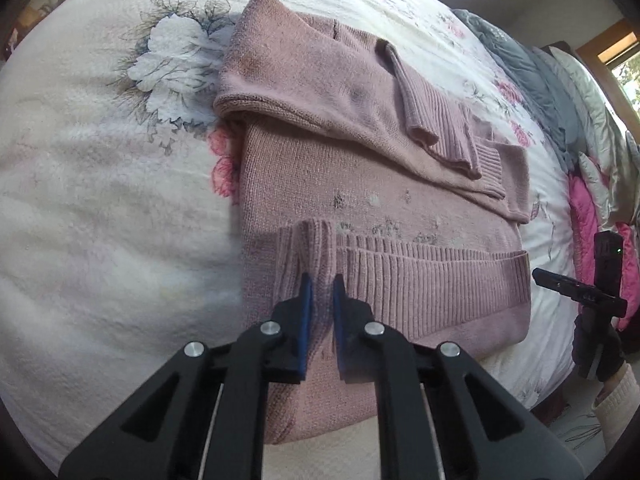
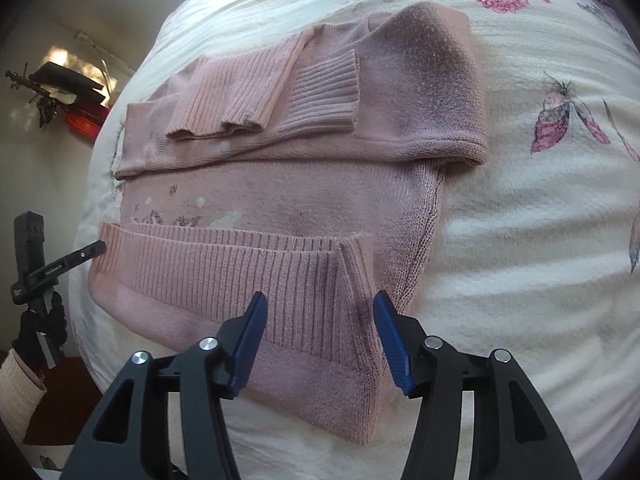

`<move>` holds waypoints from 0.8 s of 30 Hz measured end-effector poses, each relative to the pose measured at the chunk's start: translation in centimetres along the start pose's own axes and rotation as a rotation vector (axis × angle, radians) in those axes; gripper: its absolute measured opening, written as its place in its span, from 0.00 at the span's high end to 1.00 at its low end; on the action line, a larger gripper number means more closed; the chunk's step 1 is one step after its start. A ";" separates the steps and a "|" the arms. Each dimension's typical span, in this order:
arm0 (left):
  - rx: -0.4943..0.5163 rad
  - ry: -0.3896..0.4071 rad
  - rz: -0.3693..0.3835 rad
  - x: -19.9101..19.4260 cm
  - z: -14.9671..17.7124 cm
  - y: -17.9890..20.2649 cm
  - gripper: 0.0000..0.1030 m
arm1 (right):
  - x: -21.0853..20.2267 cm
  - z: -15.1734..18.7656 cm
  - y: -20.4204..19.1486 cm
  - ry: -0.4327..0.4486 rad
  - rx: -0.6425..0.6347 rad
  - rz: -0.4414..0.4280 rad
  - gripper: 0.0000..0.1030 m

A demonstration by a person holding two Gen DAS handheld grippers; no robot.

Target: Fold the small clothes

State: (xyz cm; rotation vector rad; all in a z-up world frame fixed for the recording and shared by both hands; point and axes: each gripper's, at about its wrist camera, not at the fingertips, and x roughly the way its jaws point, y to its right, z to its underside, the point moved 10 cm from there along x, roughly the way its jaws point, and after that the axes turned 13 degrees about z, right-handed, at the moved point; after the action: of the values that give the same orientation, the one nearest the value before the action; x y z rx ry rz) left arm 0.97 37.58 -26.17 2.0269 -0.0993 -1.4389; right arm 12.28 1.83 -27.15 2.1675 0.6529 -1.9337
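Pink knit sweater lies partly folded on the floral bedspread. Left tool is nearly closed, pinching the ribbed hem at 6 o'clock. Right tool stands wide apart over the hem corner, gripping nothing.

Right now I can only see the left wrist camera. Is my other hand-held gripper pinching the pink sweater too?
Observer: No. The right hand-held gripper is open, with one finger on each side of the ribbed hem corner of the pink sweater.
Operator: What's on the bed past that corner?
Observer: A pink leaf-shaped print on the white bedspread.
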 end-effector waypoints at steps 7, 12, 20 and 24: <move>0.003 -0.044 -0.063 2.0 -0.4 -0.8 0.82 | 2.4 -0.9 0.6 -0.028 -0.029 0.055 0.45; 0.035 -0.045 -0.095 2.1 -0.6 -0.8 0.89 | 4.4 -0.2 -0.1 -0.084 -0.115 0.088 0.74; 0.046 0.104 0.023 -2.9 -1.2 2.3 0.92 | -0.6 0.4 -0.7 0.024 -0.087 -0.033 0.90; 0.083 0.165 0.046 -5.3 -2.6 4.3 0.92 | -4.3 -0.2 0.2 0.092 -0.050 -0.077 0.90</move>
State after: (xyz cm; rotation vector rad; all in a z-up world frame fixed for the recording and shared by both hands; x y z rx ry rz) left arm 2.33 37.57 -19.01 2.1884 -0.1365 -1.2527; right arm 12.26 0.87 -22.92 2.2429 0.8021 -1.8417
